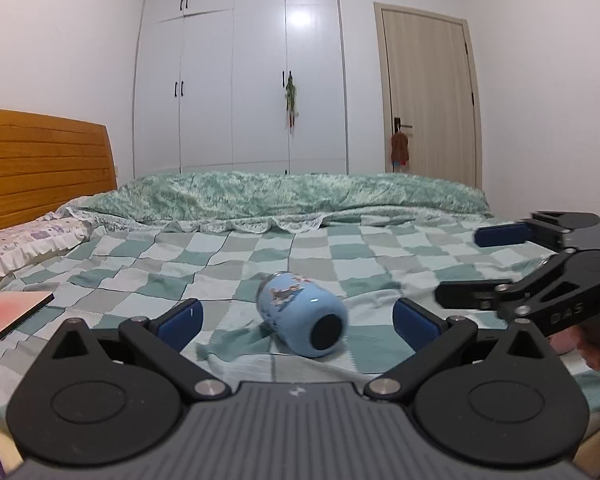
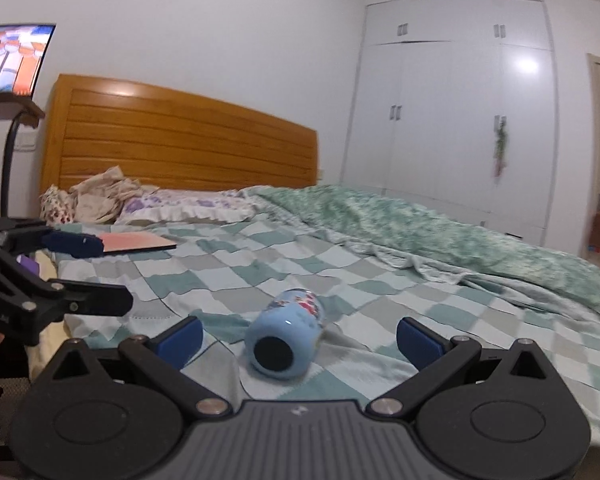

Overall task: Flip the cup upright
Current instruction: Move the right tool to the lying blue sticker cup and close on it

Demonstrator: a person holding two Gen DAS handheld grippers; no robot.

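Observation:
A light blue cup with a cartoon print lies on its side on the checked bedspread, its dark base turned toward me. My left gripper is open, its blue pads either side of the cup and a little short of it. In the right wrist view the cup lies the same way, and my right gripper is open around its near end without touching. The right gripper also shows in the left wrist view, and the left gripper in the right wrist view.
A pink-covered book lies on the bed to the left. A green quilt is bunched along the far side. A wooden headboard and pillows are at the left; a white wardrobe and a door stand behind.

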